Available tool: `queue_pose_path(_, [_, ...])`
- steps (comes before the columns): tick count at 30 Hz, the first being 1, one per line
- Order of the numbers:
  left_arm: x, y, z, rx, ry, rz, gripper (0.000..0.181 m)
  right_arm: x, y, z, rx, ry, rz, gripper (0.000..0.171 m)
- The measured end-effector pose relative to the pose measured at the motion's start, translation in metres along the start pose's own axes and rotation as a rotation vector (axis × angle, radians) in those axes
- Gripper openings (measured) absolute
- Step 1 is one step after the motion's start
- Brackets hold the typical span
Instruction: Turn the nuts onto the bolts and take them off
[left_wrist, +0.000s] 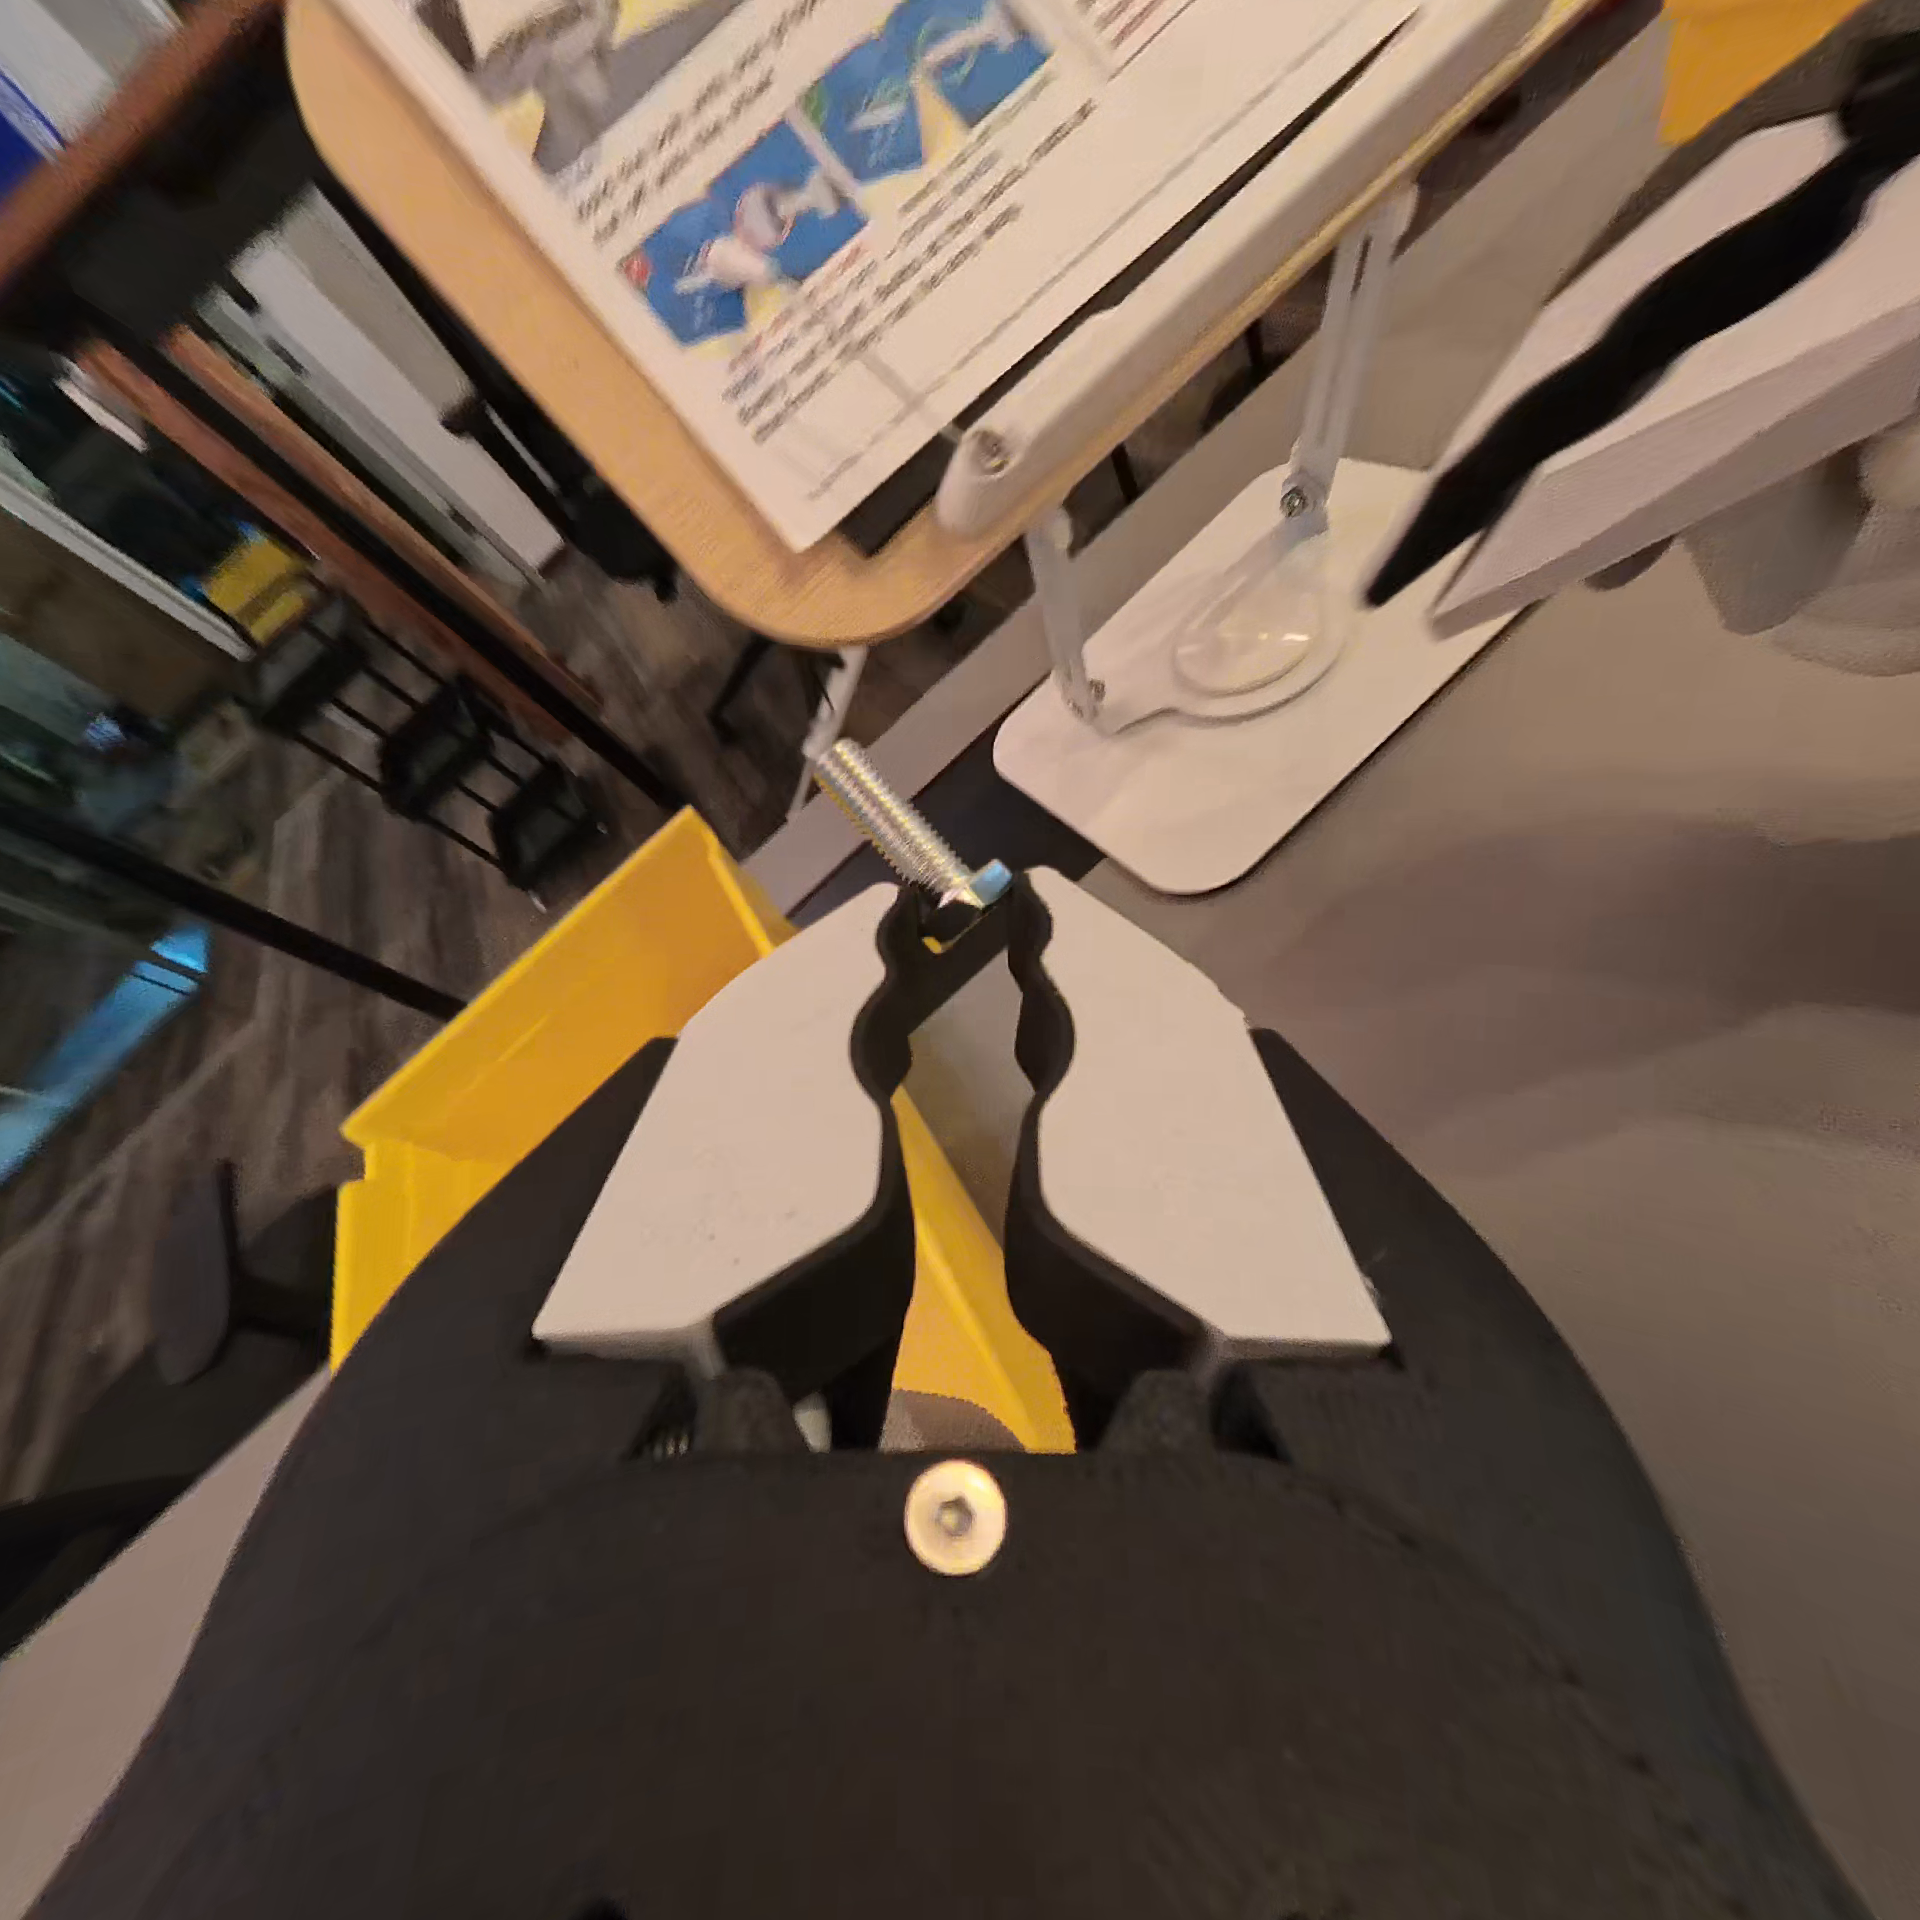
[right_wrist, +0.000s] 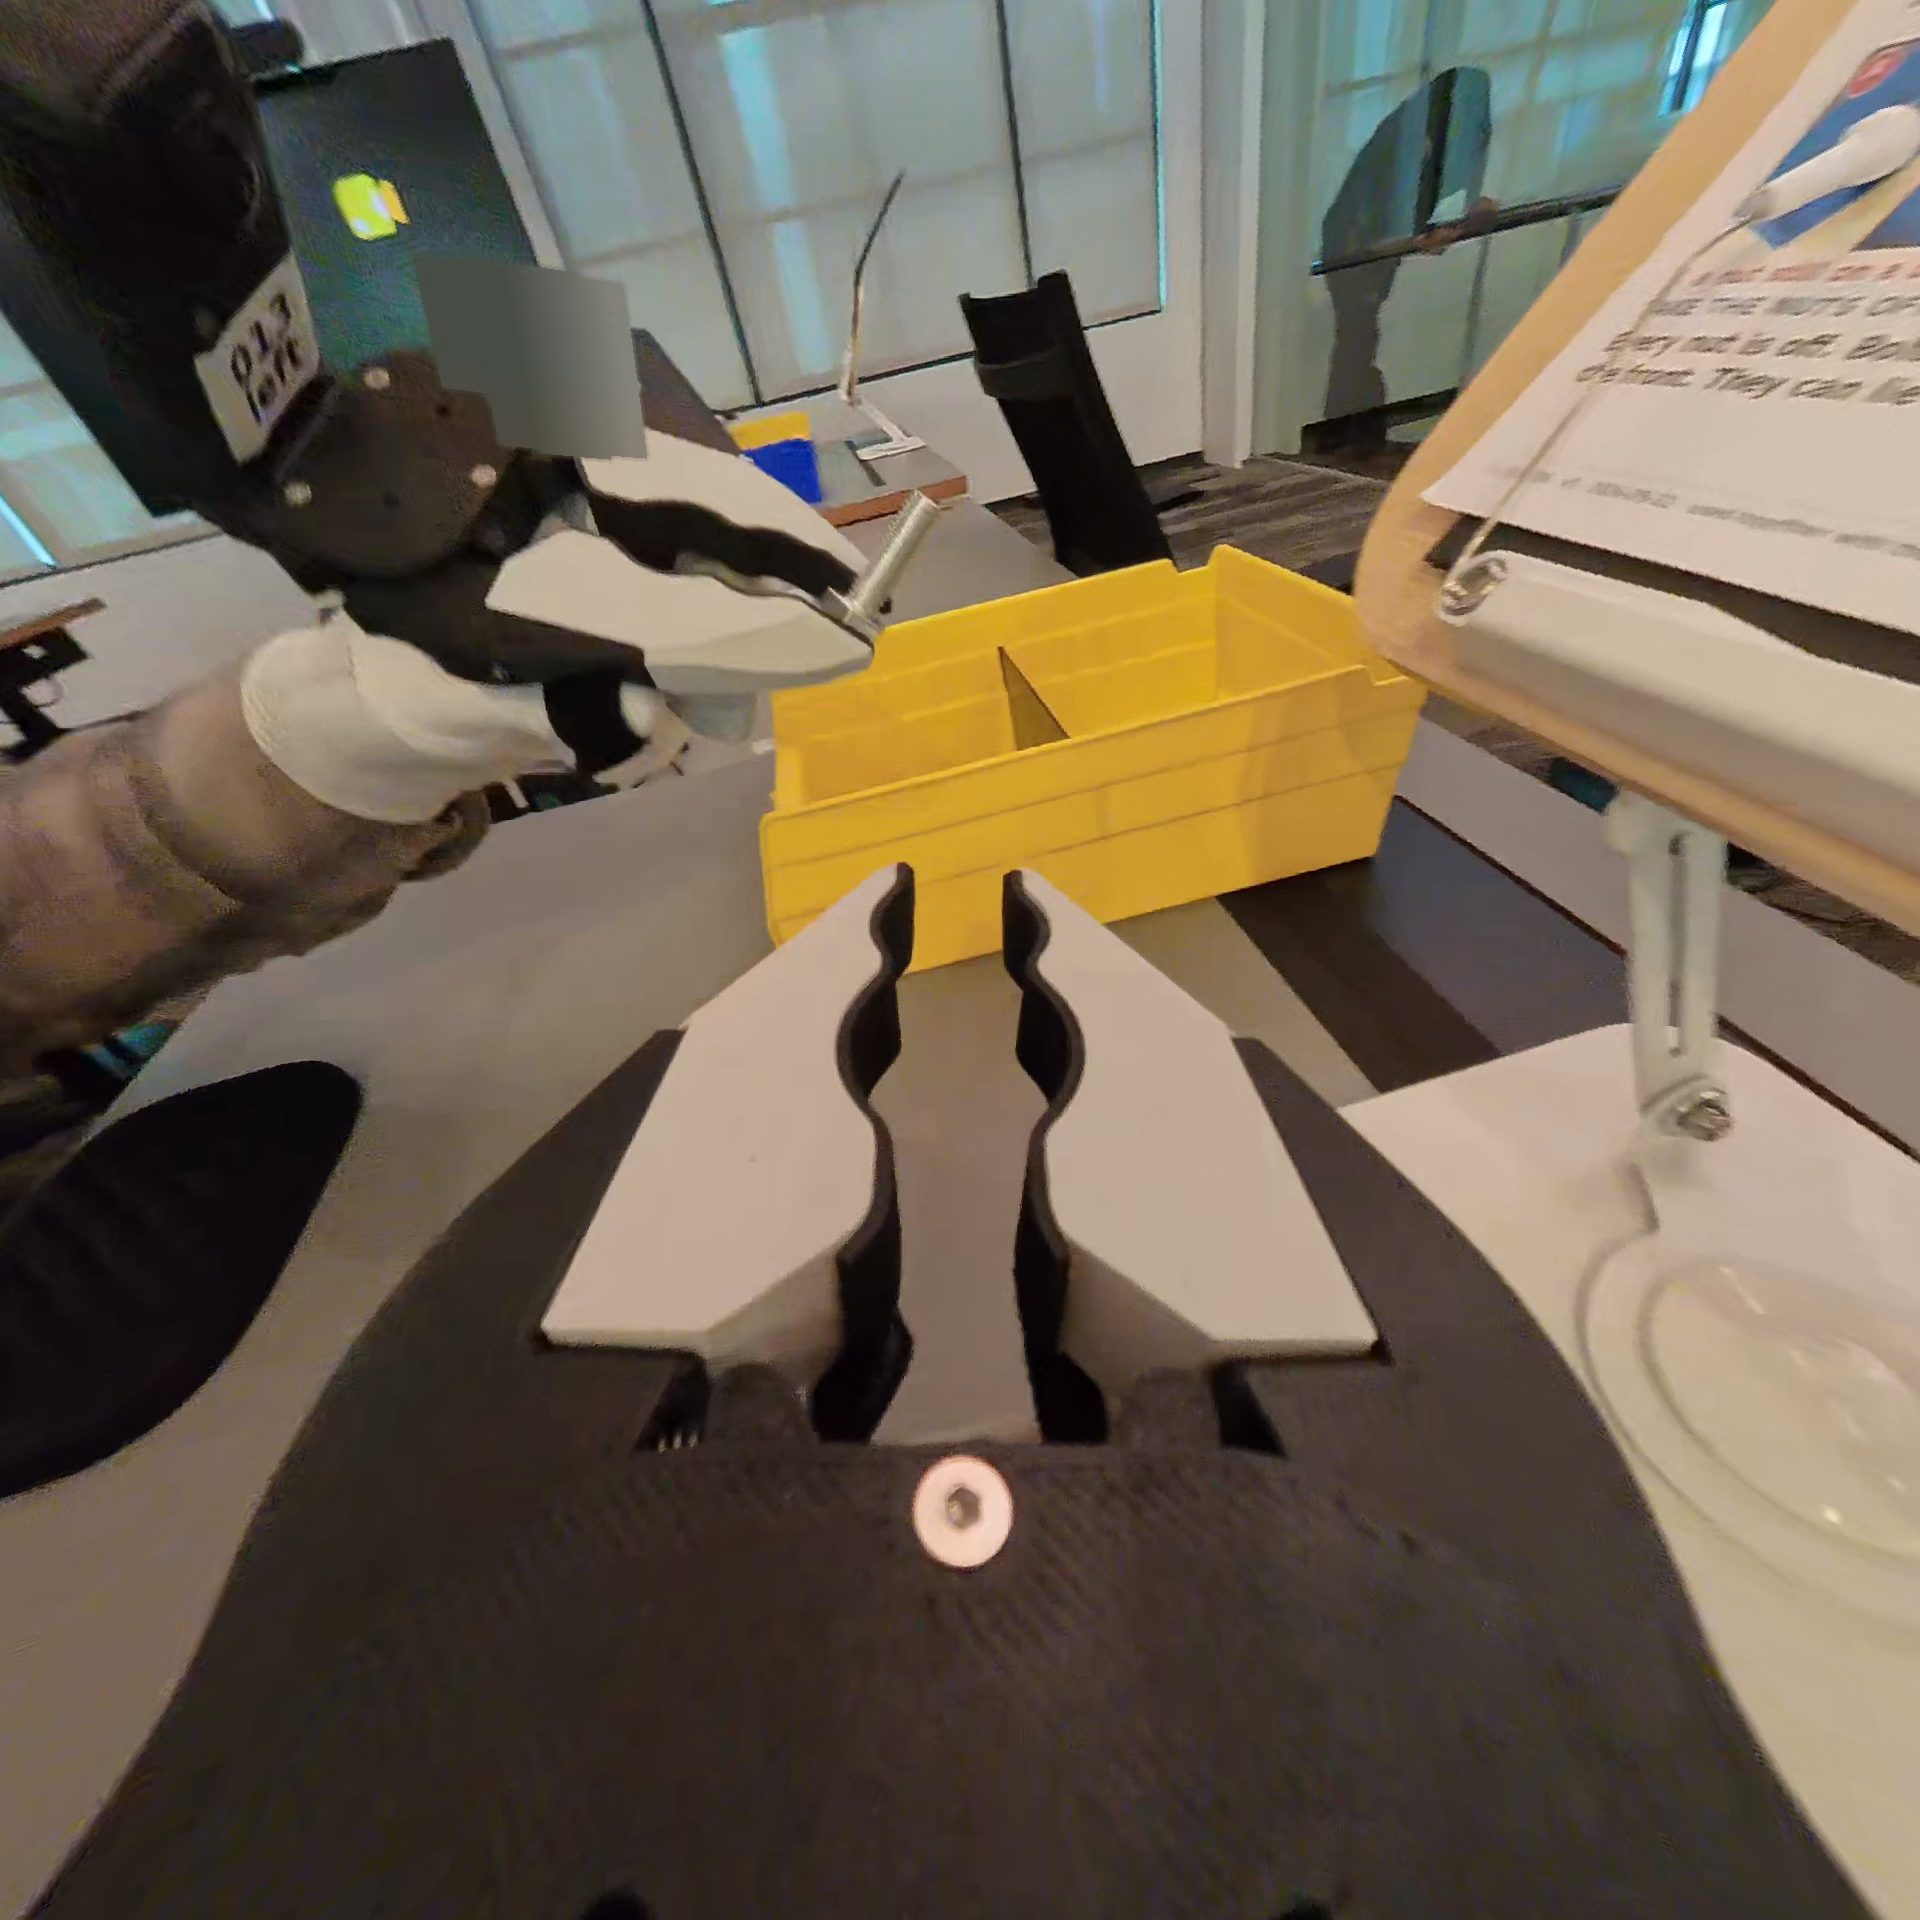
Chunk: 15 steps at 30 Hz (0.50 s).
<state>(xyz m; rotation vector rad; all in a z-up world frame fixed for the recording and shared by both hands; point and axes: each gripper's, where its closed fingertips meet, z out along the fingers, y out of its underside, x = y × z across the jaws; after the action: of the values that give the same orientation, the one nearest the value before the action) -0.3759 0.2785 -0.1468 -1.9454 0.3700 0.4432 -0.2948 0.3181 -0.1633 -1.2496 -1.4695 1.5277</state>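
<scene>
My left gripper (left_wrist: 961, 902) is shut on the hex head of a silver bolt (left_wrist: 883, 821); the bare threaded shaft points up and away, no nut on it. In the right wrist view the left gripper (right_wrist: 847, 613) holds the same bolt (right_wrist: 894, 556) above the left end of a yellow divided bin (right_wrist: 1091, 831). My right gripper (right_wrist: 958, 883) is open and empty, low over the grey table, pointing at the bin's near wall. The bin also shows in the left wrist view (left_wrist: 582, 1018) below the fingers. What lies inside the bin is hidden.
A wooden stand with an instruction sheet (right_wrist: 1662, 520) on a white base (right_wrist: 1507, 1195) stands to the right; a clear dish (right_wrist: 1787, 1382) sits on that base. The stand shows in the left wrist view (left_wrist: 831, 260) too. A gloved hand (right_wrist: 395, 717) holds the left gripper. Some 10 cm of space lies between my two pairs of fingers.
</scene>
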Motion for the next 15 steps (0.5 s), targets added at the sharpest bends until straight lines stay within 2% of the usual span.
queue_pose_path(6, [0.049, -0.004, 0.001, 0.078, -0.16, 0.26, 0.017, -0.022, 0.001, 0.016, 0.027, -0.129, 0.12, 0.026])
queue_pose_path(9, [0.067, -0.007, 0.005, 0.103, -0.185, 0.329, 0.017, -0.03, -0.002, 0.023, 0.056, -0.169, 0.161, 0.03])
queue_pose_path(12, [0.077, -0.01, 0.007, 0.136, -0.206, 0.358, 0.017, -0.034, -0.003, 0.025, 0.069, -0.194, 0.19, 0.024])
queue_pose_path(14, [0.08, -0.011, 0.008, 0.143, -0.216, 0.359, 0.017, -0.033, 0.001, 0.026, 0.052, -0.186, 0.184, 0.01])
queue_pose_path(15, [0.081, -0.011, 0.009, 0.148, -0.22, 0.346, 0.017, -0.033, 0.001, 0.026, 0.053, -0.192, 0.193, 0.009])
